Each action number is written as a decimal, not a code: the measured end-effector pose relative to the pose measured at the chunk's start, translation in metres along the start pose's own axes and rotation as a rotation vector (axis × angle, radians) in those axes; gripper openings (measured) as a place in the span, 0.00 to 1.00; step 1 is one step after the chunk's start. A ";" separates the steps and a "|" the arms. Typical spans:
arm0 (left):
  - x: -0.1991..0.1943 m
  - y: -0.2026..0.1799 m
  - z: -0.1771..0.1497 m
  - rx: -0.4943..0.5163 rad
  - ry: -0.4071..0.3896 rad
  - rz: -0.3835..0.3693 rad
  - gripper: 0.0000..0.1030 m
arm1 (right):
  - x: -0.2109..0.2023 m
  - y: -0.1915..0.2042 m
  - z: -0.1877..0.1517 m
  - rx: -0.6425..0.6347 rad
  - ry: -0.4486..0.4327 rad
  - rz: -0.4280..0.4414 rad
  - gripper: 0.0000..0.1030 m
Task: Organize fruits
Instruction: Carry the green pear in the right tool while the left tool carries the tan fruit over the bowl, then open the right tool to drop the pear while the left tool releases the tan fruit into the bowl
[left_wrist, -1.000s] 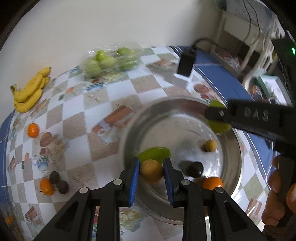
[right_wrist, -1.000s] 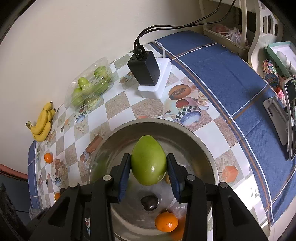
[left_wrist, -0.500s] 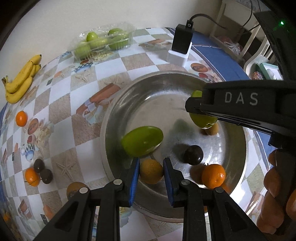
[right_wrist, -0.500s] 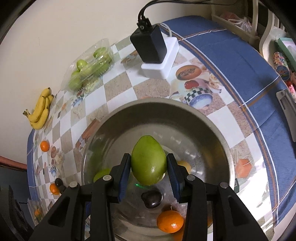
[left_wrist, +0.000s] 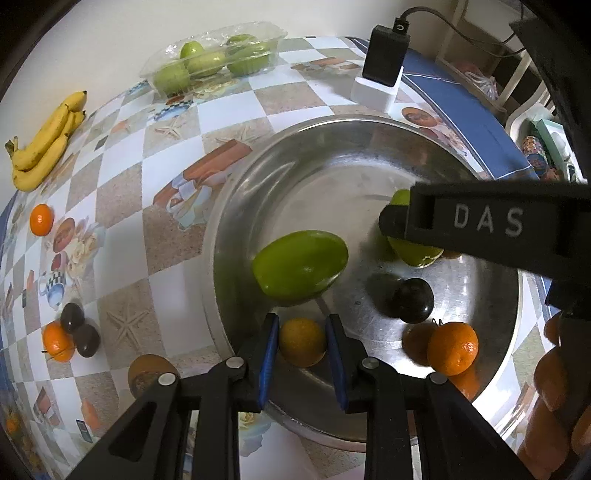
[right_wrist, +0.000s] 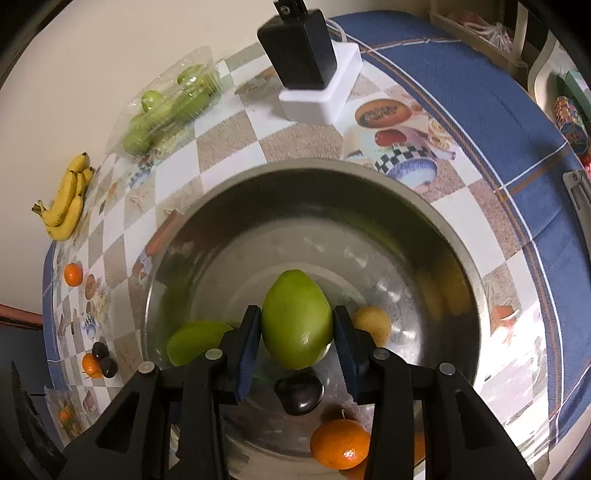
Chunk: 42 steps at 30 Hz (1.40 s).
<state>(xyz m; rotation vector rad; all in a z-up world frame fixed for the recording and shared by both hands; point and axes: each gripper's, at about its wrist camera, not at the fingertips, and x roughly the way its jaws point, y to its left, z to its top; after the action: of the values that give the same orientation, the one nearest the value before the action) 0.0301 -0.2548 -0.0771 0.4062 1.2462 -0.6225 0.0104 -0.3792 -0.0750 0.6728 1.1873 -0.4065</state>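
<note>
A steel bowl (left_wrist: 240, 206) (right_wrist: 436, 221) sits on the checkered table. My left gripper (left_wrist: 301, 349) is shut on a yellow-orange fruit (left_wrist: 302, 347) low over the bowl's near side. My right gripper (right_wrist: 297, 332) is shut on a green mango (right_wrist: 297, 319) held low inside the bowl; it also shows in the left wrist view (left_wrist: 415, 251) under the right gripper's black finger. In the bowl lie another green mango (left_wrist: 300, 269) (right_wrist: 194, 341), a dark plum (left_wrist: 413, 300) (right_wrist: 299, 393), an orange (left_wrist: 452, 347) (right_wrist: 340, 443) and a small yellow fruit (right_wrist: 373, 325).
On the table outside the bowl: bananas (left_wrist: 46, 136), a clear box of green fruit (left_wrist: 214, 62), an orange (left_wrist: 41, 219), an orange with two dark plums (left_wrist: 72, 334), a brown fruit (left_wrist: 149, 369). A black charger on a white block (left_wrist: 384, 70) stands behind the bowl.
Both grippers have moved down and closer to the bowl with their fruits. The right gripper's mango has sunk lower into the bowl.
</note>
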 end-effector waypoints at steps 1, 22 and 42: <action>0.001 0.001 0.000 -0.003 0.002 0.002 0.27 | 0.002 0.000 0.000 0.001 0.005 -0.001 0.40; 0.006 0.001 0.003 -0.010 0.021 -0.016 0.28 | 0.009 0.009 0.000 -0.047 0.018 -0.054 0.40; -0.024 0.005 0.008 -0.017 -0.042 -0.046 0.36 | -0.041 0.006 0.008 -0.042 -0.111 -0.045 0.41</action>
<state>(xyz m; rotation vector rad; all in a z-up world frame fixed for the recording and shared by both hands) 0.0351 -0.2507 -0.0521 0.3495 1.2223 -0.6567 0.0055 -0.3824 -0.0328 0.5808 1.1040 -0.4506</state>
